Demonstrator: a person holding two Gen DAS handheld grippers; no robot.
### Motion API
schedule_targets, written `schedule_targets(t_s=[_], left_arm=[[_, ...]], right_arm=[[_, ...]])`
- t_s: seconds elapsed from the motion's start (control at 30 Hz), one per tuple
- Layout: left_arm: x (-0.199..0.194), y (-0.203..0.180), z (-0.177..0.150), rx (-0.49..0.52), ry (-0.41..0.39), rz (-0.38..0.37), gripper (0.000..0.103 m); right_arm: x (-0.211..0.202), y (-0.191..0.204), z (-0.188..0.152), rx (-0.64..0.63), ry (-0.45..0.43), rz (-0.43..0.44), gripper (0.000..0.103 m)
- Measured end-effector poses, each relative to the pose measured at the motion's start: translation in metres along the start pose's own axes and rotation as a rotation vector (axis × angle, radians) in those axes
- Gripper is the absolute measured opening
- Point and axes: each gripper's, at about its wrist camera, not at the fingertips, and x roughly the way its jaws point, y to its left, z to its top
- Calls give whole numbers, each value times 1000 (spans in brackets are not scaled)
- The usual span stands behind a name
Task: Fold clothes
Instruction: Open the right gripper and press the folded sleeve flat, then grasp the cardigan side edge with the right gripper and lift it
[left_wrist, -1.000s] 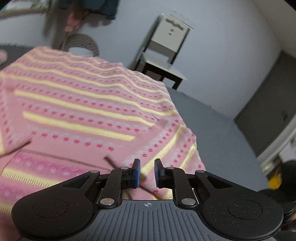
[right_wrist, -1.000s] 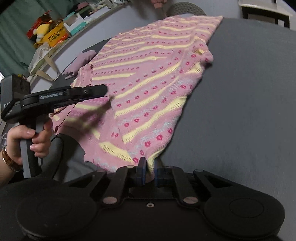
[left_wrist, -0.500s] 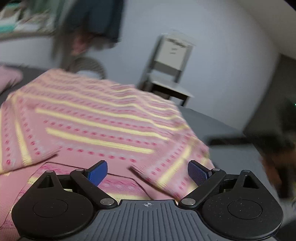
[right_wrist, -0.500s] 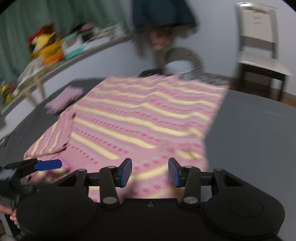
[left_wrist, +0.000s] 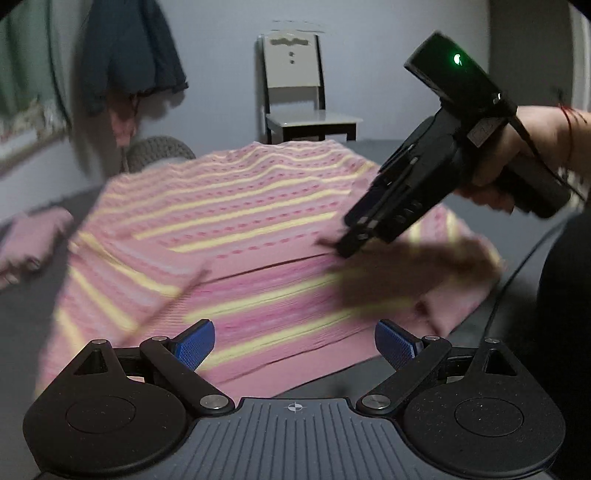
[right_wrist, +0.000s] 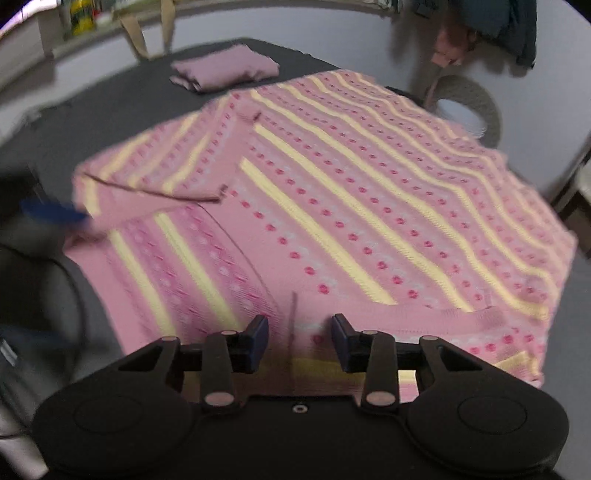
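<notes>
A pink knit sweater (left_wrist: 236, 221) with yellow stripes and red dots lies spread on the dark grey table (left_wrist: 22, 332), both sleeves folded in over the body. My left gripper (left_wrist: 294, 345) hovers wide open above the sweater's near hem, nothing between its blue pads. In the left wrist view the right gripper's body (left_wrist: 413, 184), held by a hand (left_wrist: 535, 147), points down at the sweater's right side. Over the same sweater (right_wrist: 369, 206), my right gripper (right_wrist: 299, 341) stands open just above the folded sleeve edge.
A small folded mauve garment (right_wrist: 225, 70) lies at the table's far corner. A white chair (left_wrist: 299, 96) stands against the wall behind the table, next to a woven basket (left_wrist: 159, 155). Dark clothes (left_wrist: 129, 62) hang on the wall. A cable (left_wrist: 517, 280) trails at right.
Both grippers, shut a second ago with the right one holding the sweater's sleeve, have opened and released the cloth. Both have pulled back and swung; the sleeve now lies folded on the body.
</notes>
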Motion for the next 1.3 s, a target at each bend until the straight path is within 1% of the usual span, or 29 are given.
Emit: schedule_targets(t_s=[0.07,0.13,0.2,0.23,0.27,0.3,0.33,0.4,0.53,0.7,0.77,0.83,0.87,0.9,0.93,0.97,1.0,1.07,1.1,1.17,1.23,1.27,1.3], left_arm=[[-8,13,1,24,-5,12,94],[-11,26,2,8,-38,29,94],[-13,36,1,-51,-61,45,94],[-14,42,0,-92,-70,52,94],[-14,46,0,-128,-77,49,94],[-14,50,-1,-165,-84,35,94],[-13,54,-2,-188,-89,20,94],[-14,59,-6,-196,-99,3,94],[-19,64,-8,-198,-129,5,94],[-21,73,-7,-269,-156,-27,94],[-22,75,-7,-283,-158,-40,94],[-21,75,-9,-291,-153,-49,94],[-20,74,-9,-290,-146,-57,94],[-19,72,-10,-284,-140,-61,94],[-18,71,-10,-278,-136,-61,94],[-17,69,-10,-270,-133,-61,94],[-17,67,-10,-263,-129,-61,94],[-17,64,-10,-251,-129,-68,94],[-17,62,-10,-247,-131,-70,94],[-16,59,-10,-237,-128,-74,94],[-14,58,-10,-229,-121,-73,94],[-13,57,-11,-228,-117,-72,94],[-12,57,-11,-227,-112,-72,94]], right_arm=[[1,-1,0,29,-13,-15,35],[4,-6,3,102,-14,0,30],[8,-10,7,174,-4,23,25],[11,-11,9,193,7,13,22],[14,-10,10,199,18,-8,14],[14,-9,10,201,24,-24,8],[13,-9,10,211,21,-33,5],[12,-12,13,258,14,-40,5],[6,-17,19,358,-28,-52,5],[6,-19,31,450,-72,-32,5],[13,-17,32,467,-47,-45,5],[22,-13,31,463,7,-66,6],[23,-11,29,468,17,-71,9],[20,-12,28,483,4,-53,15],[14,-13,26,502,-22,-22,19],[7,-16,25,525,-59,2,27],[-3,-21,24,550,-107,8,33],[-20,-37,21,598,-165,-27,34],[-26,-47,20,612,-168,-69,34],[-33,-67,16,608,-150,-192,34],[-36,-88,12,552,-122,-338,34],[-36,-99,10,529,-104,-389,34],[-35,-110,8,517,-86,-400,34]])
